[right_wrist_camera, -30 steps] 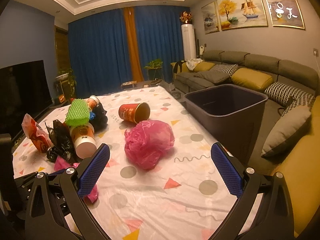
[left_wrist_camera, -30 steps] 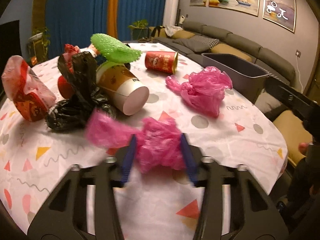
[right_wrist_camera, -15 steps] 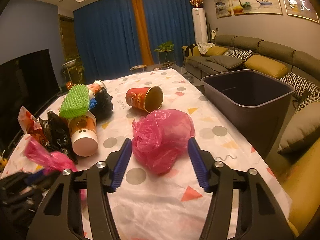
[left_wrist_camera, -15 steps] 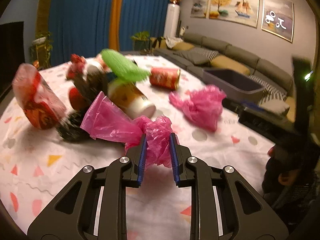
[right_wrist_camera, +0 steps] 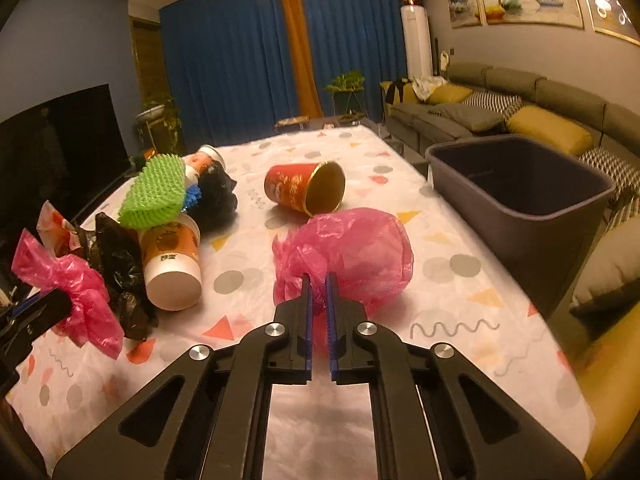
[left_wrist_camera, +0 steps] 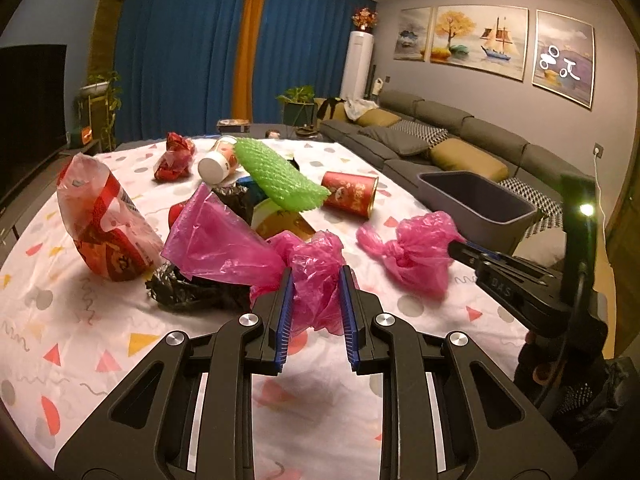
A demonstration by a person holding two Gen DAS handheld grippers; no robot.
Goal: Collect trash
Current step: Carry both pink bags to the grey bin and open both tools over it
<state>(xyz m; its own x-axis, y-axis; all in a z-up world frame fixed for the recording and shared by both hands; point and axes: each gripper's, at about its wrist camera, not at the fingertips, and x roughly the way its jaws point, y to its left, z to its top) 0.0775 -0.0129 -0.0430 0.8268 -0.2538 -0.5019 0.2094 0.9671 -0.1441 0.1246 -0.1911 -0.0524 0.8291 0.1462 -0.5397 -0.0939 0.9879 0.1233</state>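
Observation:
My left gripper [left_wrist_camera: 314, 280] is shut on a crumpled pink plastic bag [left_wrist_camera: 256, 256] and holds it just above the table; the bag also shows in the right wrist view [right_wrist_camera: 76, 292]. My right gripper [right_wrist_camera: 319, 280] is shut on a second pink bag [right_wrist_camera: 352, 252], which also shows in the left wrist view [left_wrist_camera: 412, 252] with the right gripper at its right side. A dark grey bin [right_wrist_camera: 520, 184] stands off the table's right edge, and also shows in the left wrist view [left_wrist_camera: 476, 196].
On the patterned tablecloth [right_wrist_camera: 440, 280] lie a red paper cup [right_wrist_camera: 308, 188], a brown-and-white cup [right_wrist_camera: 172, 260], green foam netting [right_wrist_camera: 156, 188], black bags [right_wrist_camera: 116, 260] and a red-and-white bag [left_wrist_camera: 100, 224]. A sofa [left_wrist_camera: 460, 148] runs behind the bin.
My left gripper closed on the near pink bag and lifted it. My right gripper moved in and closed on the other pink bag.

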